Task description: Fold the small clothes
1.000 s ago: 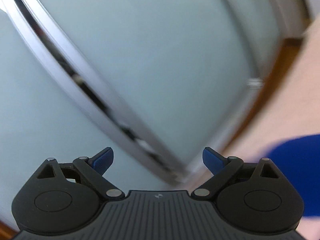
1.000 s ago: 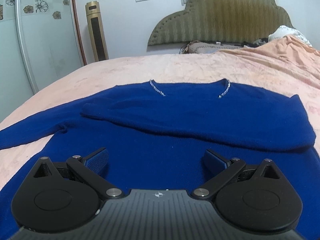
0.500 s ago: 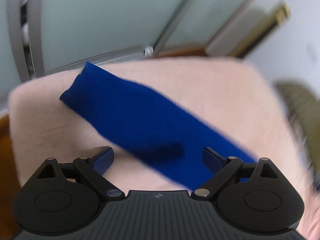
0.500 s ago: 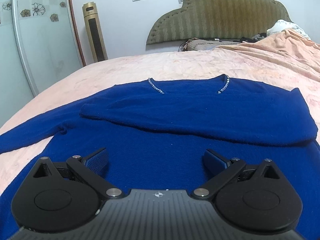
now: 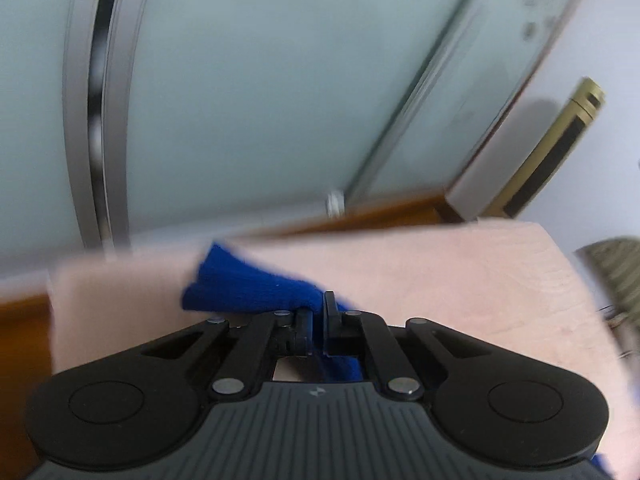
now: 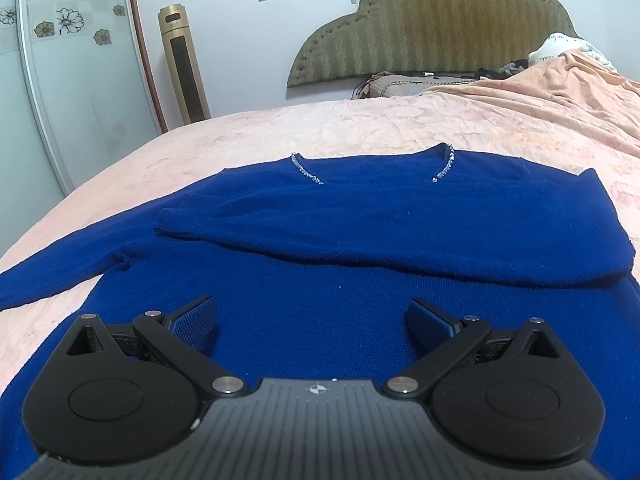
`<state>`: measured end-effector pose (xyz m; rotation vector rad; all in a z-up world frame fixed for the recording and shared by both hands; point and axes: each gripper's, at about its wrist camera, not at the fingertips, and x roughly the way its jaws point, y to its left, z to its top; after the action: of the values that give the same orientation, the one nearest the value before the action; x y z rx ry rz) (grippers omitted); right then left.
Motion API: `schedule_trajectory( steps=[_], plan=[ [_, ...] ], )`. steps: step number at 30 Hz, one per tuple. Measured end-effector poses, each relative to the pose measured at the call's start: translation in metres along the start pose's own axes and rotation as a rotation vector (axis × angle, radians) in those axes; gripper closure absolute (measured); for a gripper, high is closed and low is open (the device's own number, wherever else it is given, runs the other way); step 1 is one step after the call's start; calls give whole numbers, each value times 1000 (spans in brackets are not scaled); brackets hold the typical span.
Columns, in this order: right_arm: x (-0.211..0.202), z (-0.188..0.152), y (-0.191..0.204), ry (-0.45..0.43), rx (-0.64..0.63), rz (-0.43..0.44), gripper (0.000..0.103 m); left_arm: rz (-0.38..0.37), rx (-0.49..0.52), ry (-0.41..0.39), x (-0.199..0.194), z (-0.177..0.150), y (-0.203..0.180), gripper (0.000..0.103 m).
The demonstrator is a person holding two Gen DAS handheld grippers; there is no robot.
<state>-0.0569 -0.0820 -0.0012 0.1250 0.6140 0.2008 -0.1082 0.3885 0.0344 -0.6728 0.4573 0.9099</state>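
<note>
1. The left tongs (image 5: 316, 320) are clamped on the cuff end of the blue sweater's left sleeve (image 5: 256, 288), which runs lengthways away from the body across the pink bed (image 5: 460, 280).
2. The right tongs (image 6: 312, 320) gape wide, holding nothing, just over the sweater (image 6: 320, 280) body.
3. Beyond them the right sleeve (image 6: 360, 232) already lies folded crosswise over the chest.
4. Judged next: carry the left sleeve inward toward that fold; the left hand is nearer.

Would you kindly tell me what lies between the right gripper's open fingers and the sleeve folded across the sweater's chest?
Only the sweater's own blue front lies between the right gripper and the folded sleeve; the right wrist view shows this.
</note>
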Motion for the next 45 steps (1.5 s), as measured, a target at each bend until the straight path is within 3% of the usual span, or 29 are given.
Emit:
schedule_trajectory(
  steps=[2,5,8,12,15,17,18,21,23,25,27,29,30,31,33,35,37,40,43,45],
  plan=[
    [-4,1,0,-14,0,-9,0,35,76,-96,-15,5,-30,99],
    [-20,6,-4,-57,-3,-26,0,-49,211,-203,-44,13,-93,99],
    [-38,11,-13,-96,-25,-70,0,-232,389,-268,-86,-3,-170,99],
    [-59,11,-44,-117,36,-149,0,-536,625,-259,-148,-65,-266,99],
    [-75,5,-74,-124,127,-204,0,-741,802,-194,-180,-132,-320,98],
    [-87,0,-91,-138,175,-247,0,-833,896,-121,-194,-185,-344,98],
    [-93,-3,-98,-147,193,-269,0,-873,952,-69,-204,-210,-355,98],
    [-108,-13,-115,-168,229,-329,0,-991,1140,189,-206,-283,-383,98],
    [-113,-19,-124,-165,245,-357,0,-1019,1248,376,-196,-326,-397,92],
    [-114,-22,-130,-156,252,-371,0,-1002,1316,490,-189,-355,-392,85],
    [-112,-23,-133,-143,243,-379,0,-1026,1308,483,-189,-354,-379,78],
    [-113,-20,-135,-146,219,-386,0,-1074,1255,461,-193,-326,-372,69],
    [-112,-18,-135,-150,206,-391,0,-1090,1217,444,-195,-307,-371,55],
    [-111,-15,-135,-153,197,-393,0,-1116,1172,416,-195,-286,-364,29],
    [-105,-4,-138,-158,190,-379,0,-1155,1062,321,-195,-244,-351,8],
    [-97,8,-138,-156,192,-345,0,-1167,978,226,-195,-210,-335,8],
    [-82,26,-140,-139,192,-274,0,-1181,975,218,-193,-189,-328,8],
    [-55,48,-140,-114,193,-198,0,-1064,963,147,-186,-176,-313,8],
    [-22,64,-137,-25,221,-149,1,-872,993,77,-165,-180,-297,8],
    [-5,70,-122,17,162,-121,1,-750,1030,85,-142,-192,-294,8]
  ],
)
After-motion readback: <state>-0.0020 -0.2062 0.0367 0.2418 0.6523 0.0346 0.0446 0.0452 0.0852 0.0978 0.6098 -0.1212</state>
